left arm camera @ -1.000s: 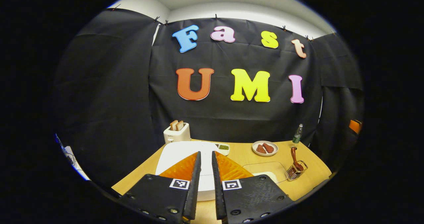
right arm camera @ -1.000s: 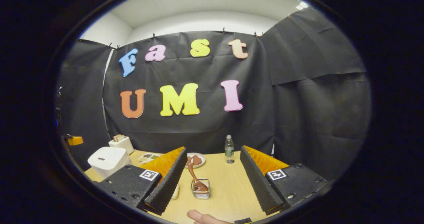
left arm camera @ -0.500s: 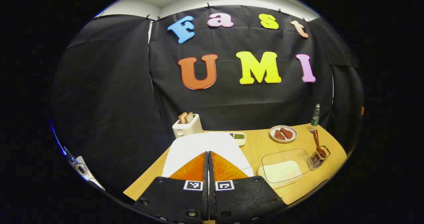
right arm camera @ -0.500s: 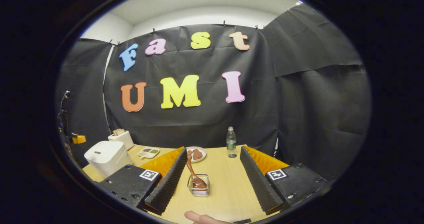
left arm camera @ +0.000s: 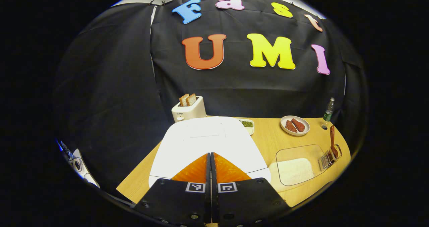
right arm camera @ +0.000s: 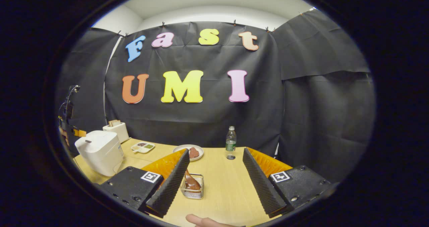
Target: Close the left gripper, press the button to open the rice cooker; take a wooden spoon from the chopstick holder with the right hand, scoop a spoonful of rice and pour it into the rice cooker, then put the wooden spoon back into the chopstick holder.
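left gripper [left arm camera: 211, 160] sitting over the rice cooker [left arm camera: 207, 143] with its fingers pressed together; right gripper [right arm camera: 214, 173] holding its fingers wide apart, gripping nothing.

the closed left tips are hanging above the front of the cooker's white lid, which is lying shut. the chopstick holder [right arm camera: 192, 190] is standing on the table [right arm camera: 221, 200] between the right fingers, nearer the left one, with the wooden spoon [right arm camera: 190, 183] leaning in it. in the left gripper view, a clear tray of rice [left arm camera: 295, 170] is resting between cooker and holder [left arm camera: 330, 156]. farther back, a toaster [left arm camera: 188, 110], a plate [left arm camera: 295, 125] and a bottle [right arm camera: 230, 143] are standing.
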